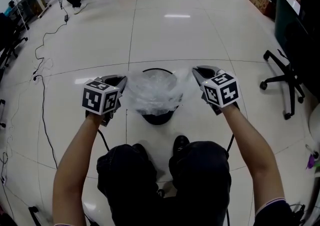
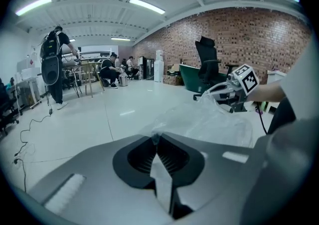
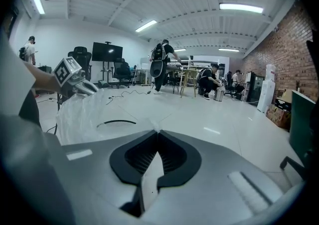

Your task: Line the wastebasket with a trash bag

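Left claw (image 2: 155,138), right claw (image 3: 156,132) pinch trash bag (image 1: 152,92) edges, per gripper views; head view: bag over wastebasket (image 1: 159,118).

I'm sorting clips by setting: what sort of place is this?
Probably an open lab or workshop-style office: a long brick wall, an office chair, a screen on a stand, and people working at benches further back.

The glossy white floor (image 1: 165,35) under me bears the black wastebasket (image 1: 158,118) just beyond my shoe (image 1: 181,144), loose cables (image 1: 42,95) to my left, an office chair (image 1: 287,77) to my right.
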Tool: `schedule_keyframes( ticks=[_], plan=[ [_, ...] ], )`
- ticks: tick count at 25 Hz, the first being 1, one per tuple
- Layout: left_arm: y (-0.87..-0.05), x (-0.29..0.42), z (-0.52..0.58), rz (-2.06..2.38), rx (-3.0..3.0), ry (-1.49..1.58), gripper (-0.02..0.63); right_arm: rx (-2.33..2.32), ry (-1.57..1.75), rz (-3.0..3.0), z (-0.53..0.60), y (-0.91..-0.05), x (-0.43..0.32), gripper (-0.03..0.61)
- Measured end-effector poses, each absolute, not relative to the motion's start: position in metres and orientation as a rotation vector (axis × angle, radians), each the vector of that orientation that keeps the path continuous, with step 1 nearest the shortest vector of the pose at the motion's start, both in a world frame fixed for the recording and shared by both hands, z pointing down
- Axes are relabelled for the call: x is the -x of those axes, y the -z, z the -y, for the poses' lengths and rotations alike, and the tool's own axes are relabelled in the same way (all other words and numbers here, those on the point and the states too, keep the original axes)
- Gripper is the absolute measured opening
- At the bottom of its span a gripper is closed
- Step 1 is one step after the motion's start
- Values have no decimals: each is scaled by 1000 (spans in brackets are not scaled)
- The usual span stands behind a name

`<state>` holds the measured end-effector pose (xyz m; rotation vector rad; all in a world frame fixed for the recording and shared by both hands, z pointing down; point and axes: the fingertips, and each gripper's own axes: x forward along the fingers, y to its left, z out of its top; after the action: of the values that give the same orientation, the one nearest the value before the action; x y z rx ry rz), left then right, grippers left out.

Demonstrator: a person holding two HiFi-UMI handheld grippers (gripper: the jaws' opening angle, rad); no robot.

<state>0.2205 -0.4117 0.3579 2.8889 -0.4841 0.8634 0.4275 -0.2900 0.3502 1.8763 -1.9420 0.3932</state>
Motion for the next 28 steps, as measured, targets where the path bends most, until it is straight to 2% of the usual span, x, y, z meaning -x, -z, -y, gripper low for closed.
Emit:
schedule_keyframes(
  ticks=[28],
  plan=[
    [-474,-216,510,557,-2644,-988,12,-1917,-651,1908,376,-465,-485,2]
  ],
)
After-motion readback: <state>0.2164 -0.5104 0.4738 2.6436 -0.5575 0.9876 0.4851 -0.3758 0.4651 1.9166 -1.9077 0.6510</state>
